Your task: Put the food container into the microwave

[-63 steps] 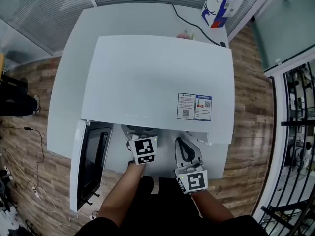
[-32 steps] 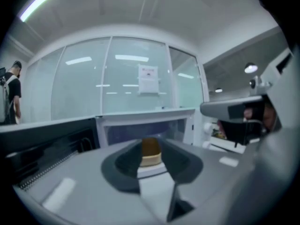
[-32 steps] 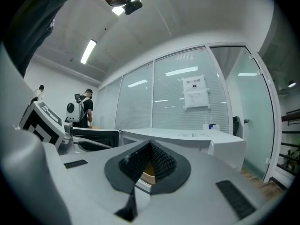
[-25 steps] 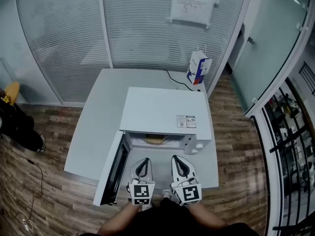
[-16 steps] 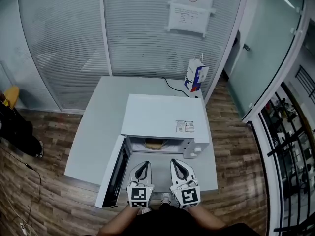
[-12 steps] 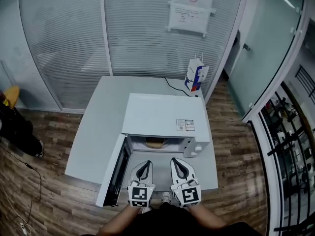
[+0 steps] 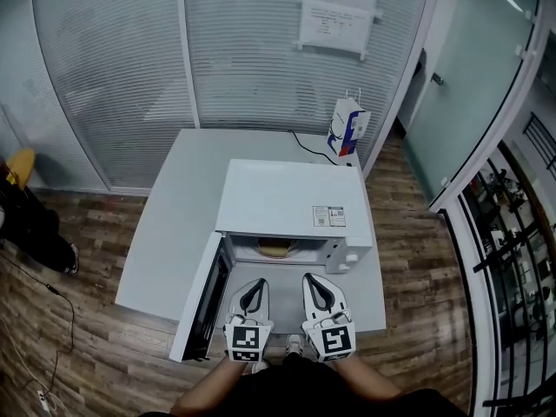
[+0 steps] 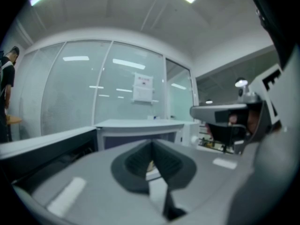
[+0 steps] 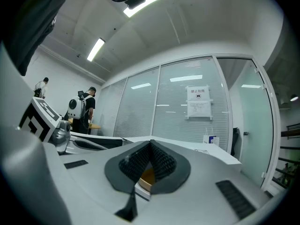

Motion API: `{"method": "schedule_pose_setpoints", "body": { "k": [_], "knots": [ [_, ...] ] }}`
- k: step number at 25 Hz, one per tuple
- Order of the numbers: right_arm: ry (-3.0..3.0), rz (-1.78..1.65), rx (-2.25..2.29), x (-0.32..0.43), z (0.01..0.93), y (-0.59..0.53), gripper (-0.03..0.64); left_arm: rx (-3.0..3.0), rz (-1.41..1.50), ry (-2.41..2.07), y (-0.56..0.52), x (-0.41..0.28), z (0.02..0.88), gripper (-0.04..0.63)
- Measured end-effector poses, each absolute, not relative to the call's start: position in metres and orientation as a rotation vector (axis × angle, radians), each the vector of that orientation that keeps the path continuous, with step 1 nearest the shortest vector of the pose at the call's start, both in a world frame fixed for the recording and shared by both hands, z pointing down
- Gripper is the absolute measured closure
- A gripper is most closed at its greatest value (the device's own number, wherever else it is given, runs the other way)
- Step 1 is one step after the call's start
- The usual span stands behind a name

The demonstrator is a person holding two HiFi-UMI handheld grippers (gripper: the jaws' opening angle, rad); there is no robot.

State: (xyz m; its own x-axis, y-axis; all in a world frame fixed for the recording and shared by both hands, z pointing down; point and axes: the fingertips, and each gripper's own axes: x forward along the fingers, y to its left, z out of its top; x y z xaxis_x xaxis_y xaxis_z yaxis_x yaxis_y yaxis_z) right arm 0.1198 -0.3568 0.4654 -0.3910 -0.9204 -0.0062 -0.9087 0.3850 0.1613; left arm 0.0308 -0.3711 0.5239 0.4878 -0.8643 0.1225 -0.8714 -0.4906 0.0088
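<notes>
A white microwave (image 7: 295,202) stands on the white table (image 7: 174,224) with its door (image 7: 201,302) swung open to the left. Inside its cavity lies a round tan food container (image 7: 275,248), also glimpsed past the jaws in the right gripper view as the container (image 9: 147,176). My left gripper (image 7: 252,292) and right gripper (image 7: 318,290) are held side by side in front of the opening, drawn back from it. Both are shut with nothing between their jaws. In its own view the left gripper (image 8: 151,143) points at the microwave front.
A white, blue and red paper bag (image 7: 347,127) stands at the table's far right corner, with a black cable (image 7: 308,146) running behind the microwave. Glass partitions with blinds (image 7: 243,50) close off the back. People (image 9: 84,111) stand far to the left. The floor is wood.
The head view pulled far back from over the microwave to a wide view of the room. Both grippers drew back from the opening, and the container lies inside.
</notes>
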Motion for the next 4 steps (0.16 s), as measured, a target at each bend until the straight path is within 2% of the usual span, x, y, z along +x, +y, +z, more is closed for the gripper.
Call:
{"method": "schedule_pose_setpoints", "body": {
  "k": [4],
  "knots": [
    [-2.541,-0.197,1.681,0.1207,0.4700,-0.3628,0.611,2.646,0.155,-1.546,-0.3752,0.0320,0.5255,0.591]
  ]
}}
